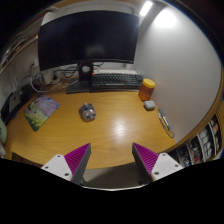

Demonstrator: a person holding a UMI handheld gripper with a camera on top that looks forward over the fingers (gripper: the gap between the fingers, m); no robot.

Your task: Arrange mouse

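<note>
A grey mouse (149, 104) lies on the wooden desk (110, 125) at the right, just below an orange cup (147, 88) and to the right of the black keyboard (104, 81). My gripper (112, 160) is high above the desk's near edge, far from the mouse. Its two fingers with magenta pads (78, 157) stand wide apart with nothing between them.
A large dark monitor (88, 38) stands at the back of the desk. A small round grey object (88, 112) sits mid-desk. A colourful mat or book (41, 111) lies at the left. A flat thin object (165, 124) lies near the desk's right edge. Shelves (205, 140) stand at the right.
</note>
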